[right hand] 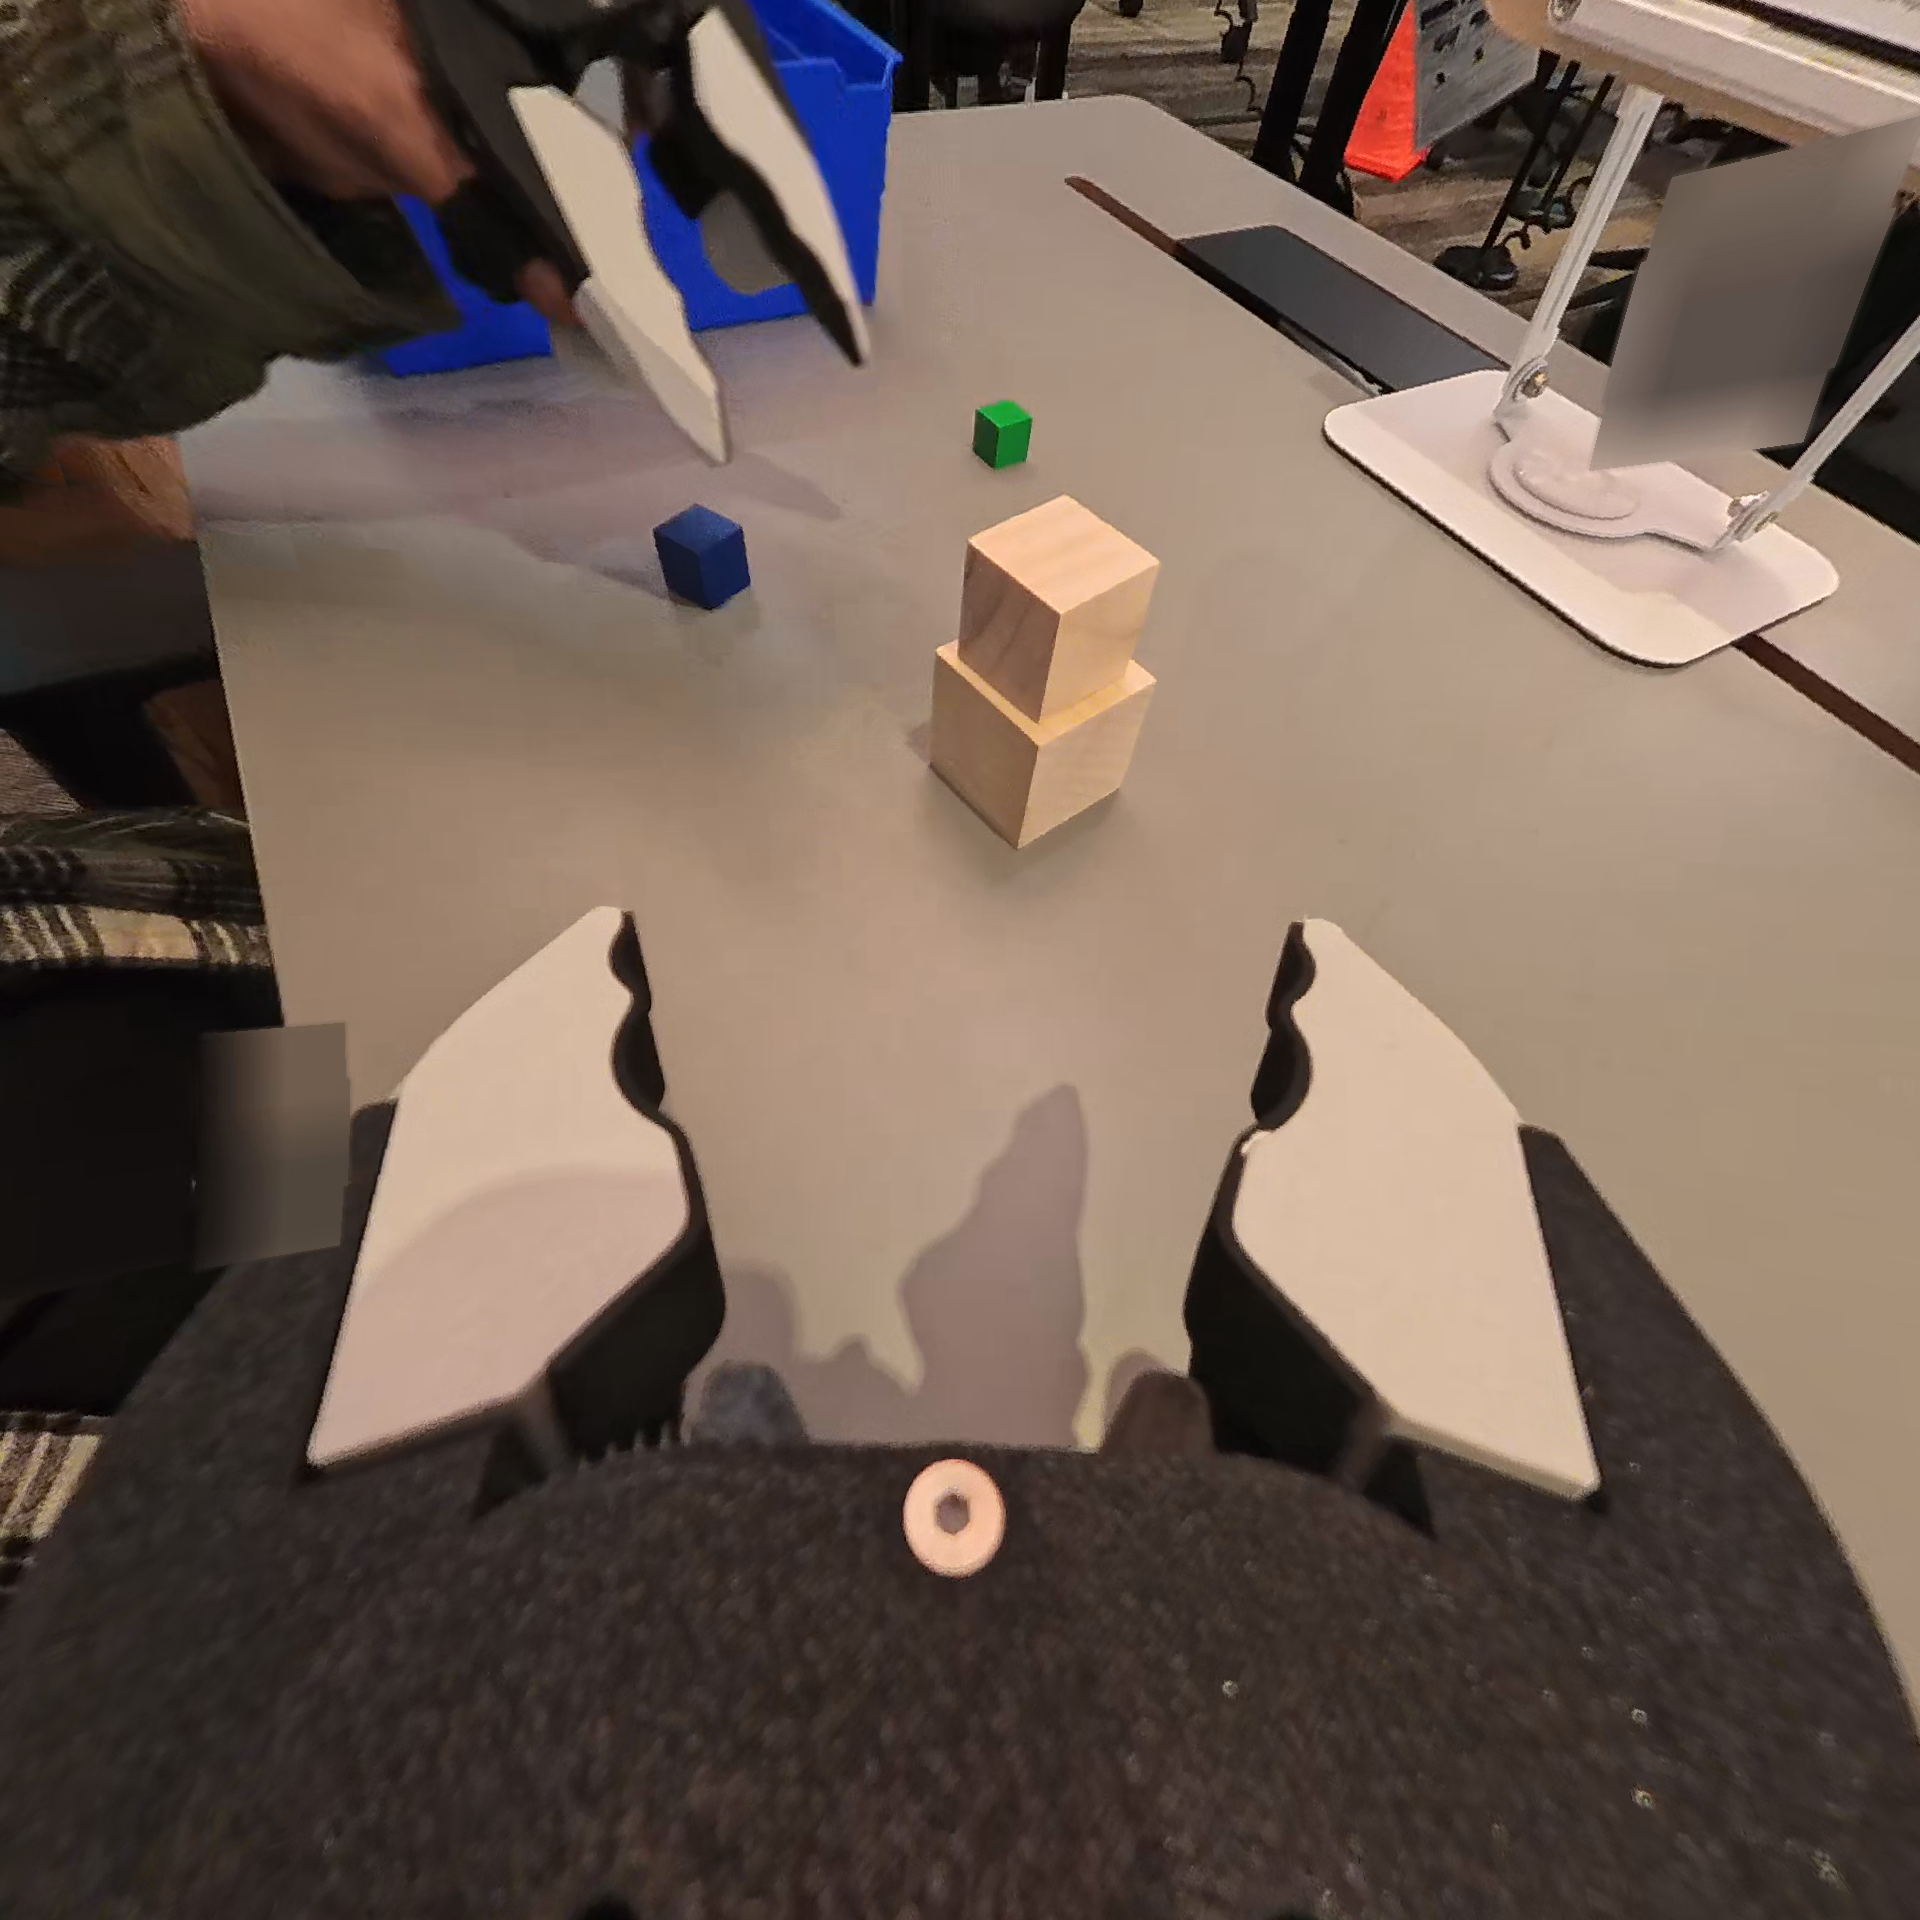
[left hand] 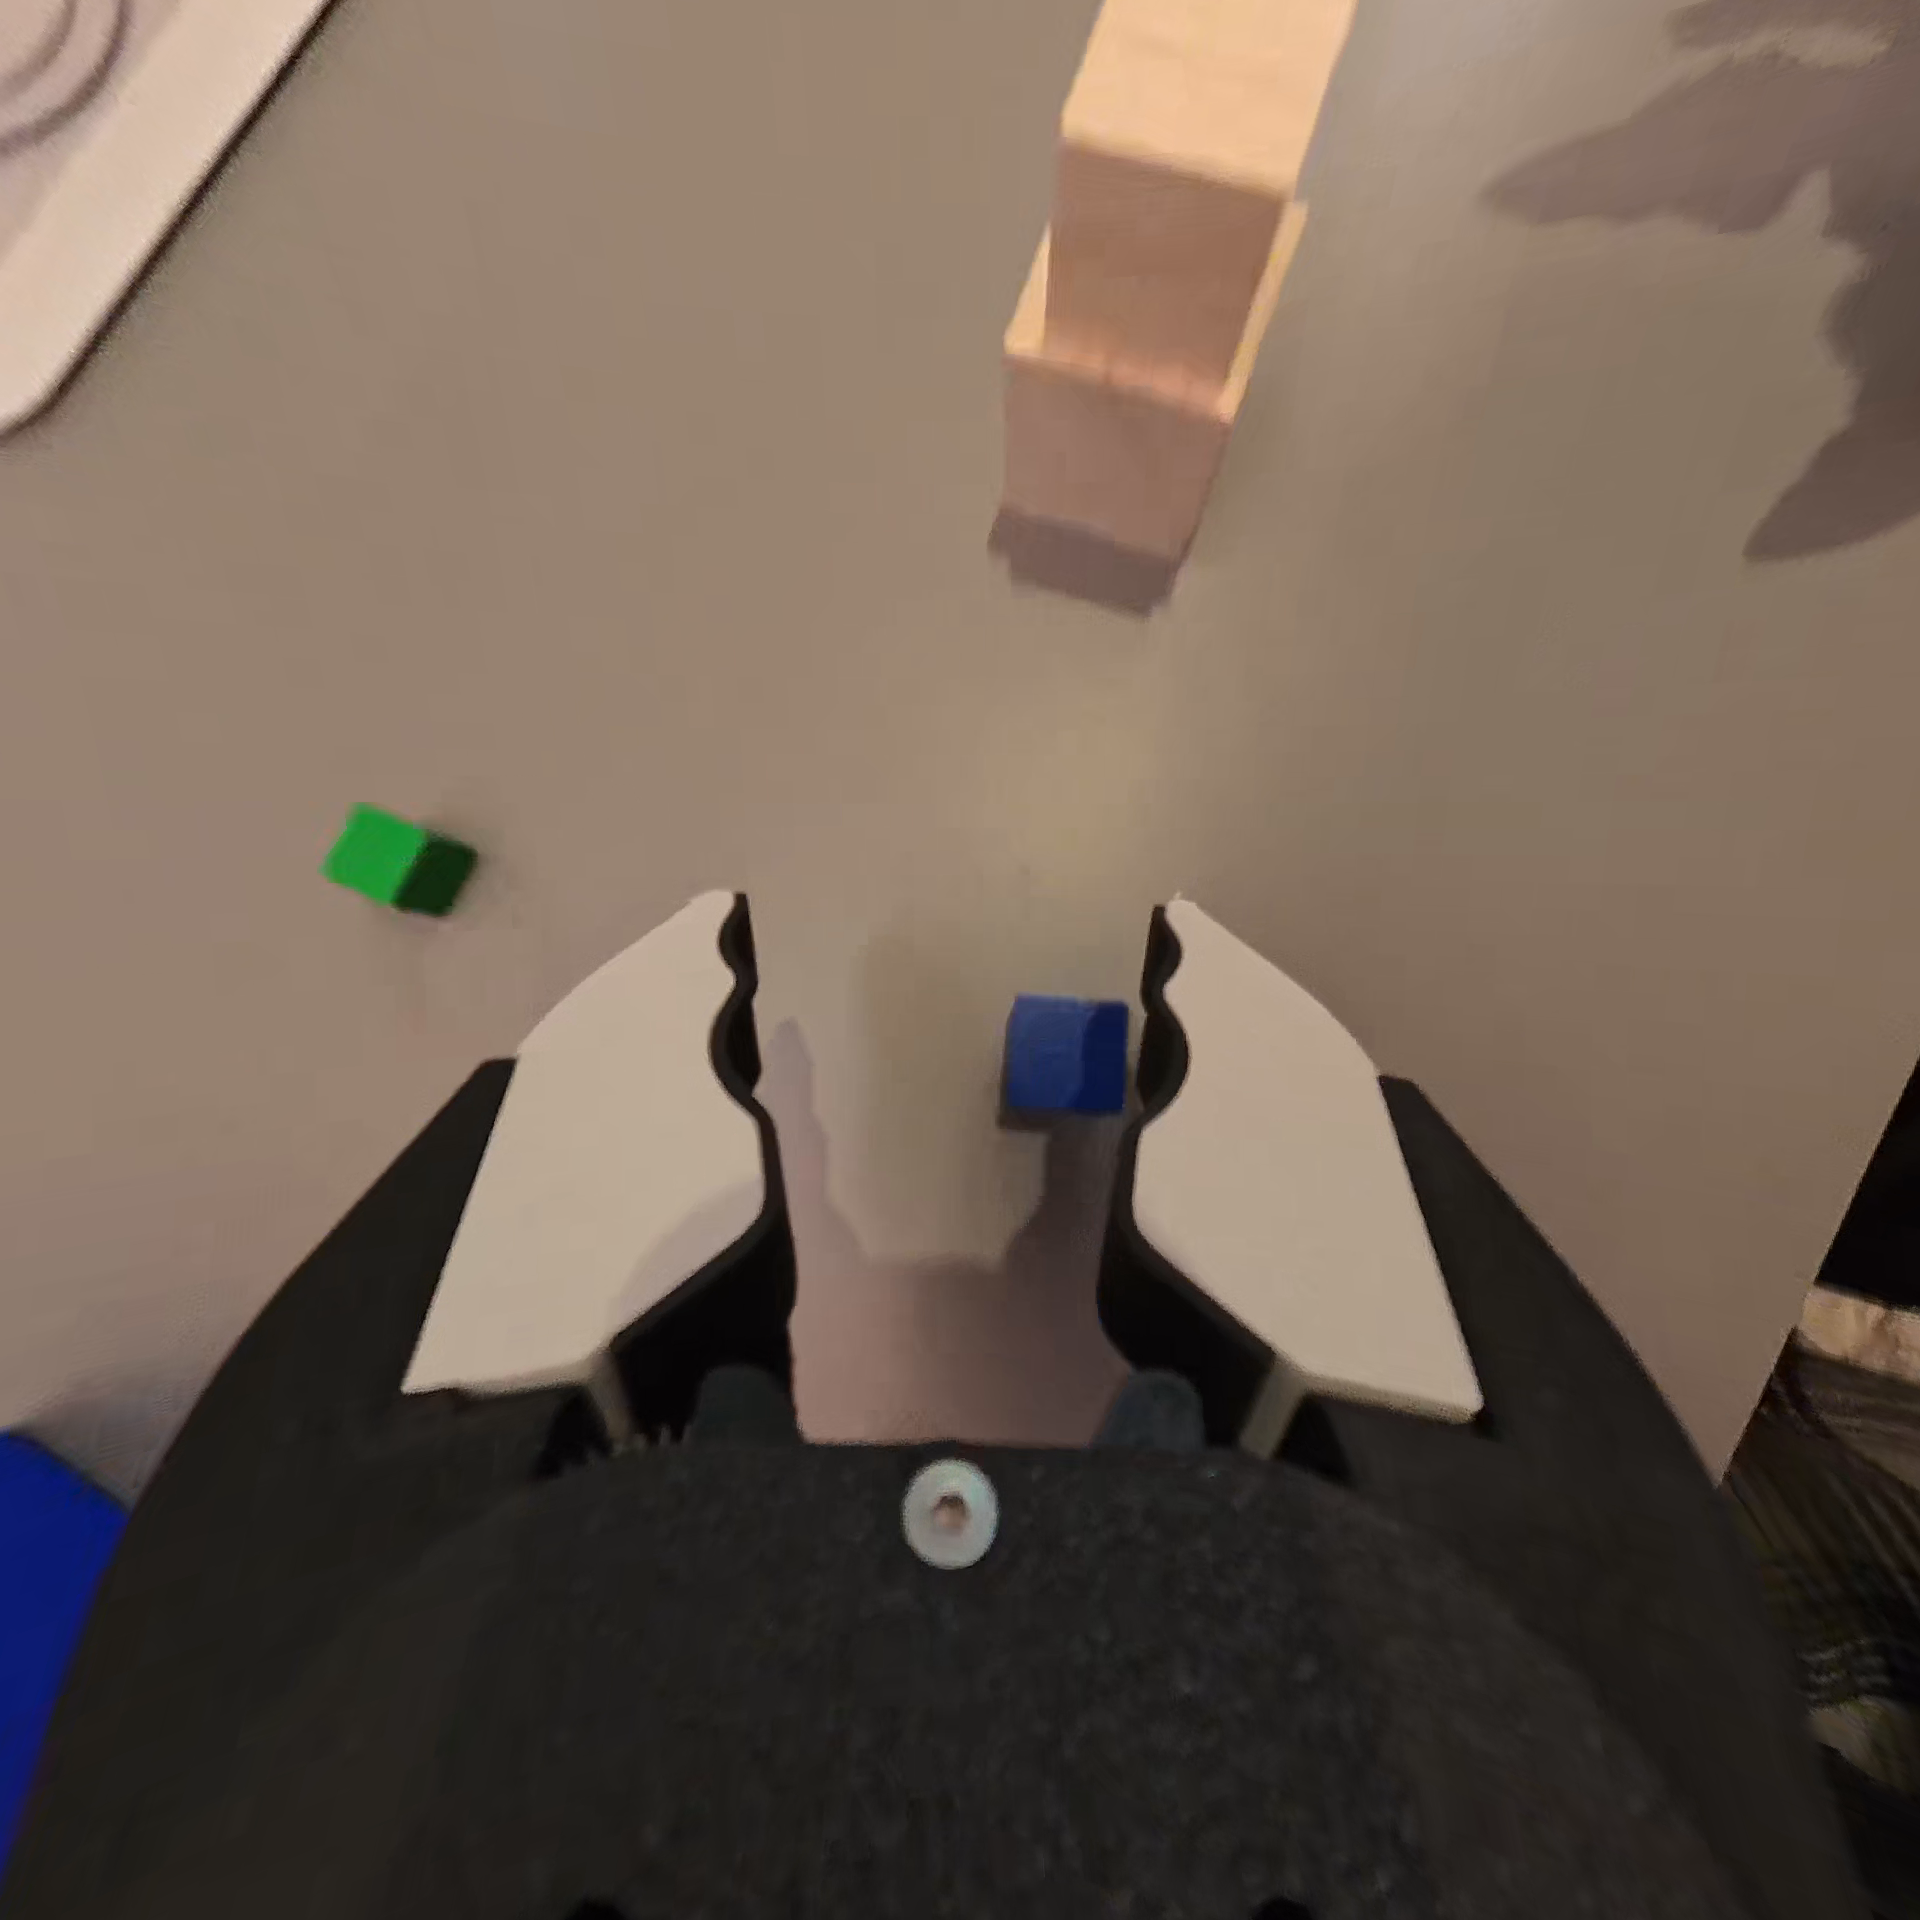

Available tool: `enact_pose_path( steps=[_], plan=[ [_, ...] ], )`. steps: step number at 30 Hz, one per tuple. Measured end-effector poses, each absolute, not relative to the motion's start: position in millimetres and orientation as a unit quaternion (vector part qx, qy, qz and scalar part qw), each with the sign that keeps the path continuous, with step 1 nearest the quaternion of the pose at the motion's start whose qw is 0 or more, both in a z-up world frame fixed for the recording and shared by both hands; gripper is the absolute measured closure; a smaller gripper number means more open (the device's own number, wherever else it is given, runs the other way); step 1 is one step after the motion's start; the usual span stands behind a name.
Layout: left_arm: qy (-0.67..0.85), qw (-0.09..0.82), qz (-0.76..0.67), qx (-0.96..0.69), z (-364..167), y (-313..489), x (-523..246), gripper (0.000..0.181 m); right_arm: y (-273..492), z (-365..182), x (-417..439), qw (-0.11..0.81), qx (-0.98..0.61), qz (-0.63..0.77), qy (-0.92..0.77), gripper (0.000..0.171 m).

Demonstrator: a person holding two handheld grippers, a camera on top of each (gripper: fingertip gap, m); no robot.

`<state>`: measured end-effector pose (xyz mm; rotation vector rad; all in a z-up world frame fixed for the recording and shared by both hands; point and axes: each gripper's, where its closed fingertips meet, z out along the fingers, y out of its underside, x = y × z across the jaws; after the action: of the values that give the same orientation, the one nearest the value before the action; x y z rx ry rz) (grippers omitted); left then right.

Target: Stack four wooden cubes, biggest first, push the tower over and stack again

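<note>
- Left wrist view: the left gripper point(left hand: 951, 914) is seen with its jaws parted moderately and nothing held; it hangs above the grey table point(left hand: 623, 623).
- Blue cube point(left hand: 1065, 1058): seen between the fingers, close to the right one; no contact is visible. In the right wrist view it rests on the table under the raised left gripper point(right hand: 790, 405), apart from the tips.
- Green cube point(left hand: 400, 860): the smallest piece, loose on the table, well to the left of the gripper line.
- Two plain wooden cubes point(right hand: 1044, 665): stacked, the smaller on the larger, the upper one turned slightly against the lower; placed beyond the blue cube.
- Right gripper point(right hand: 961, 925): jaws spread wide, empty, held back from the stack with bare table between.
- Step in hand, as judged: two of four cubes are placed; the blue cube is taken to be the third and is being approached.
- Next move, as judged: a descent is needed, with the cube centred between the fingers before closing.
- Edges and room: the table's edge lies near the blue cube on the left gripper's right side; open surface is left around the stack. A blue bin point(right hand: 800, 156) and a white stand base point(right hand: 1558, 540) occupy the far margins.
</note>
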<state>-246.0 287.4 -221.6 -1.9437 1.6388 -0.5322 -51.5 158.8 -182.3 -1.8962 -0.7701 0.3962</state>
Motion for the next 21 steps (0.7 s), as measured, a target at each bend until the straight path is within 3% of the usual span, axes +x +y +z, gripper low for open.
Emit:
enact_pose_path(
  steps=[9,11,13,16,21],
  plan=[
    [0.619,0.235,-0.185,-0.726,-269,264,-267,0.12,158,-191,-67,0.485,-0.788,0.165,-0.341,0.059],
    [0.621,0.231,-0.181,-0.727,-274,265,-267,0.131,158,-191,-68,0.485,-0.787,0.162,-0.344,0.059],
    [0.624,0.223,-0.187,-0.725,-278,263,-268,0.153,158,-190,-68,0.487,-0.787,0.161,-0.343,0.059],
    [0.601,0.234,-0.211,-0.734,-265,268,-260,0.153,158,-188,-66,0.491,-0.786,0.163,-0.338,0.06],
    [0.604,0.255,-0.236,-0.717,-199,277,-217,0.153,158,-190,-64,0.486,-0.789,0.166,-0.337,0.06]
  ],
)
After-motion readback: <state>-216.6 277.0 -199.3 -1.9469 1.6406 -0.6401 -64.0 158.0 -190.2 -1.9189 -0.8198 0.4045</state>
